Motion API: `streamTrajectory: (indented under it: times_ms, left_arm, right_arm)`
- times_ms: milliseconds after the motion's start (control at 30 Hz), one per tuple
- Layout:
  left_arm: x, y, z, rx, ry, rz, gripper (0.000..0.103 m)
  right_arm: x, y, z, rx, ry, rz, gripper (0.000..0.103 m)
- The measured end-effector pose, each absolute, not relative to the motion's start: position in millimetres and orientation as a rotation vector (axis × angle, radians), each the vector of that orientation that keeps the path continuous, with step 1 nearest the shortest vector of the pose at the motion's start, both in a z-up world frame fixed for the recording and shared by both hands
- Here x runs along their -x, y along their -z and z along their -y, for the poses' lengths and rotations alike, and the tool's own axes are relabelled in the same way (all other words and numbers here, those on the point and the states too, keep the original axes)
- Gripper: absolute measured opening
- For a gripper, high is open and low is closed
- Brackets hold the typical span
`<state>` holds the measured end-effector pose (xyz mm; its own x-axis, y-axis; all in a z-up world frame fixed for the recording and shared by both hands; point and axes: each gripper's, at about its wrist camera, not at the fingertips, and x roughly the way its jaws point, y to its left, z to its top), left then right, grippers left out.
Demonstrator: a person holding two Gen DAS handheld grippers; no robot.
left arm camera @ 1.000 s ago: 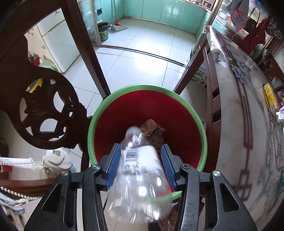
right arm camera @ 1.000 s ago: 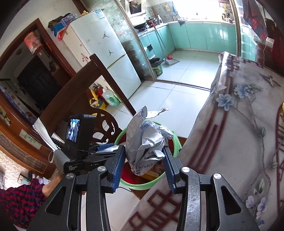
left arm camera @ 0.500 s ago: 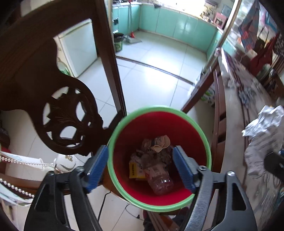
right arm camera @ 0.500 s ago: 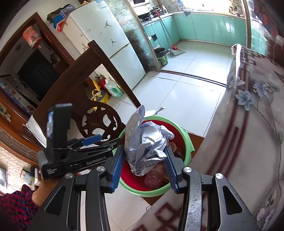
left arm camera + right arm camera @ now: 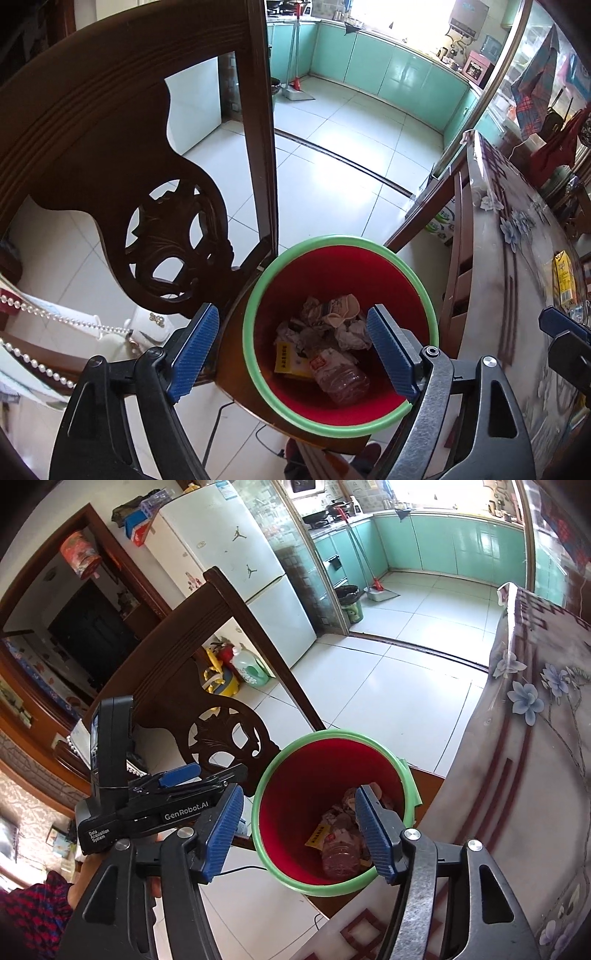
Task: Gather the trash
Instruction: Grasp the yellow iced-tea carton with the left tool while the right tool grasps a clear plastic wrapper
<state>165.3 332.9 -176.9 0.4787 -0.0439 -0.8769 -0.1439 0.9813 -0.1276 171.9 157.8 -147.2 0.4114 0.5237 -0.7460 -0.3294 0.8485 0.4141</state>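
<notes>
Red bin below both open, empty claws; only right view shows left claw.

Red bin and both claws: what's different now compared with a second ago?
Both loads were let go. The left claw, jaws just opened, dropped the clear bottle, which now lies in the red bin. The right claw, jaws just opened, released the crumpled paper, which is gone from between its pads; which wad in the bin it is I cannot tell. The bin, carved chair and table stayed put.
</notes>
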Motion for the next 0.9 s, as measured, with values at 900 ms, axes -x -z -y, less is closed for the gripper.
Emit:
streamTrajectory:
  times_ms: [900]
  left_arm:
    - [-142,124,-141,0.051,0.223,-1.003,0.084]
  right_arm:
    - [-79,100,308,-0.502,0.363,-0.774,0.071]
